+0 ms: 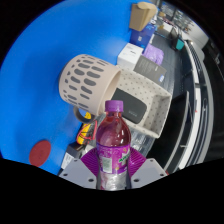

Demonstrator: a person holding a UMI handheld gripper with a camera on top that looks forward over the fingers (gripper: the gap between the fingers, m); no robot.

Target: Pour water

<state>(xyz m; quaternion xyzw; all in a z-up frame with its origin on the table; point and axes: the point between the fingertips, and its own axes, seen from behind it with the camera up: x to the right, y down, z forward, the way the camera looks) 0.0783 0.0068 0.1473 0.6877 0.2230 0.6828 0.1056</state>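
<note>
beige slotted basket [88,80], red disc [40,152]

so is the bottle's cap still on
On: the bottle stands upright between the gripper fingers with its purple cap in place.

Hidden and unclear parts

The bottle's [113,140] base is hidden behind the gripper [112,176] fingers; the small yellow thing [87,128] beside it and the far boxes [143,14] are too small to identify.

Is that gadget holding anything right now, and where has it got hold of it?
Yes. The hand-held gripper holds a purple bottle, its two fingers pressing on the lower body, below the white cap.
</note>
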